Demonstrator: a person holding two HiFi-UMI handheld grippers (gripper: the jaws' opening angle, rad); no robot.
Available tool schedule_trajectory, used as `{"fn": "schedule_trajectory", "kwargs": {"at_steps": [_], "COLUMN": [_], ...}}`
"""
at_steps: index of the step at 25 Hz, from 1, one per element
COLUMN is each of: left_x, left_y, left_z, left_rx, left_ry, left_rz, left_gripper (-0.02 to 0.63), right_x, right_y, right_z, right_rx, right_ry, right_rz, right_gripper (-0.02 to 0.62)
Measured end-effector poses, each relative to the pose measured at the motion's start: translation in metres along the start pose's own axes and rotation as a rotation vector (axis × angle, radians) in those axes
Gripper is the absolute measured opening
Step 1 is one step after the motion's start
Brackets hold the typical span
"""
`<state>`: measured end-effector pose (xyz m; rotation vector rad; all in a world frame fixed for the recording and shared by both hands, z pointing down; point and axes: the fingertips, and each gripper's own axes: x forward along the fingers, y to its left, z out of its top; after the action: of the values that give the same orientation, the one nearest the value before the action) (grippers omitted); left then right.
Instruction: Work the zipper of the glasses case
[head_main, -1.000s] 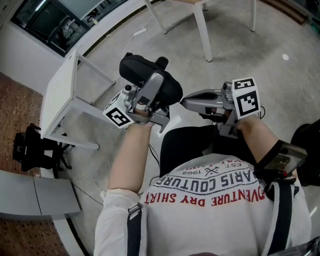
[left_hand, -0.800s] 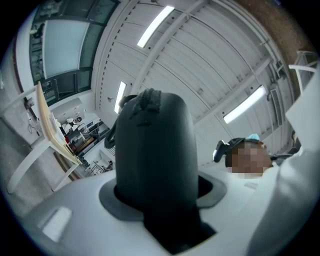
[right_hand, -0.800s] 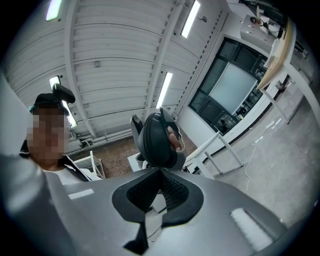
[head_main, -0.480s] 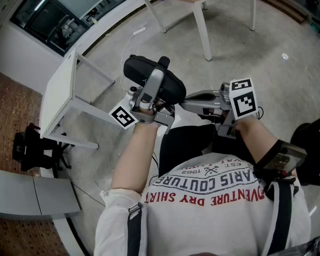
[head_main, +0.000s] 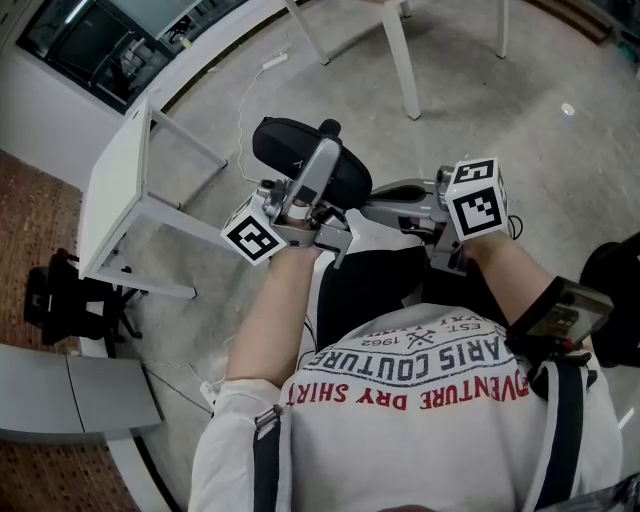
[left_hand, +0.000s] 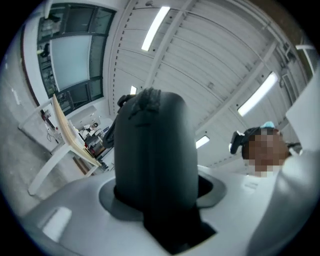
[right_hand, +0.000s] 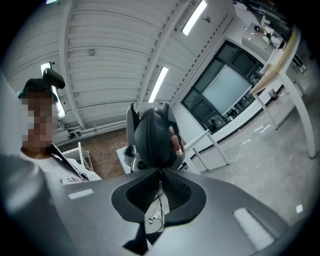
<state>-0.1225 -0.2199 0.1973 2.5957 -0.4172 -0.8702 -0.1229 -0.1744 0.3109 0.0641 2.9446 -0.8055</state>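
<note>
My left gripper (head_main: 322, 160) is clamped across the black case (head_main: 290, 150), its jaws pressing on both broad sides, so the case (left_hand: 155, 150) fills the left gripper view and stands up out of them. The case is off any surface, held in the air in front of my lap. My right gripper (head_main: 370, 205) comes in level from the right, its jaws pressed nearly together on the zipper pull (right_hand: 160, 173) at the case's near end (right_hand: 152, 140).

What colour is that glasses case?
Plain black: the rounded zippered glasses case shows best in the head view.
</note>
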Motion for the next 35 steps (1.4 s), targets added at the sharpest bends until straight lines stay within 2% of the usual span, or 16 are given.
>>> {"fn": "schedule_trajectory", "kwargs": {"at_steps": [3, 6, 9, 12, 14, 16, 21, 35], "left_x": [-0.009, -0.028, -0.057, -0.087, -0.103, -0.114, -0.119, -0.121], "left_y": [0.005, 0.019, 0.043, 0.066, 0.079, 0.088, 0.094, 0.096], "left_z": [-0.013, -0.022, -0.033, -0.053, -0.070, -0.084, -0.103, -0.109], "left_rx": [0.087, 0.210, 0.401, 0.487, 0.502, 0.502, 0.506, 0.488], "left_ry": [0.068, 0.157, 0.323, 0.476, 0.556, 0.611, 0.678, 0.691], "left_rz": [0.061, 0.182, 0.366, 0.496, 0.556, 0.599, 0.624, 0.635], "left_gripper": [0.247, 0.247, 0.250, 0.250, 0.250, 0.250, 0.250, 0.250], "right_x": [0.001, -0.005, -0.022, -0.041, -0.050, -0.053, -0.055, -0.056], "right_y": [-0.010, -0.026, -0.052, -0.075, -0.083, -0.086, -0.090, -0.090], "right_z": [-0.013, -0.025, -0.028, -0.028, -0.031, -0.032, -0.035, -0.034], "right_rx": [-0.051, -0.114, -0.191, -0.269, -0.303, -0.311, -0.328, -0.316], "right_ry": [0.050, 0.108, 0.139, 0.167, 0.195, 0.206, 0.214, 0.197], "right_rz": [-0.037, -0.121, -0.260, -0.392, -0.441, -0.453, -0.475, -0.477], "right_gripper": [0.012, -0.008, -0.008, -0.008, -0.005, -0.003, -0.003, -0.003]}}
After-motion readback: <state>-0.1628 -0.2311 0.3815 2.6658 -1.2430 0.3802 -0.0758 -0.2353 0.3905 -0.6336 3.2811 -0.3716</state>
